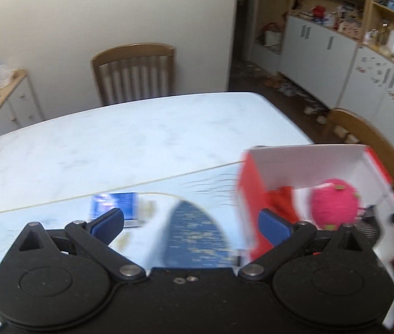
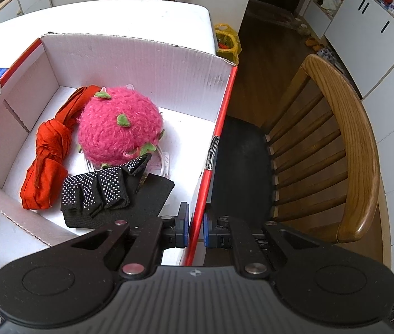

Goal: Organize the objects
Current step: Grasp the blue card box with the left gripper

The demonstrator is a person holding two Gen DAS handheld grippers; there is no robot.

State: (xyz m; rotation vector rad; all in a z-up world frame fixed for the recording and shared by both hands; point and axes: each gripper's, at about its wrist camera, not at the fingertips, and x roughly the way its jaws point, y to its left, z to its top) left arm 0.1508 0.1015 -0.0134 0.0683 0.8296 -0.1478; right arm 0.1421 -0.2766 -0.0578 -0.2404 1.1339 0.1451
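Here the right tool (image 2: 196,229) clamps the box (image 2: 219,122) wall; the left tool (image 1: 191,224) gapes wide, holding nothing.

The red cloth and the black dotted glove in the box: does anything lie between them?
No. In the right wrist view, only a strip of bare white box floor separates the red cloth from the black dotted glove; they lie apart.

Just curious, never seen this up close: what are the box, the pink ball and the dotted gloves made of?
Box: corrugated cardboard, matte white, ribbed walls. Pink ball: fuzzy yarn or plush, felt-like green leaves. Gloves: black knit, probably rubbery white grip dots.
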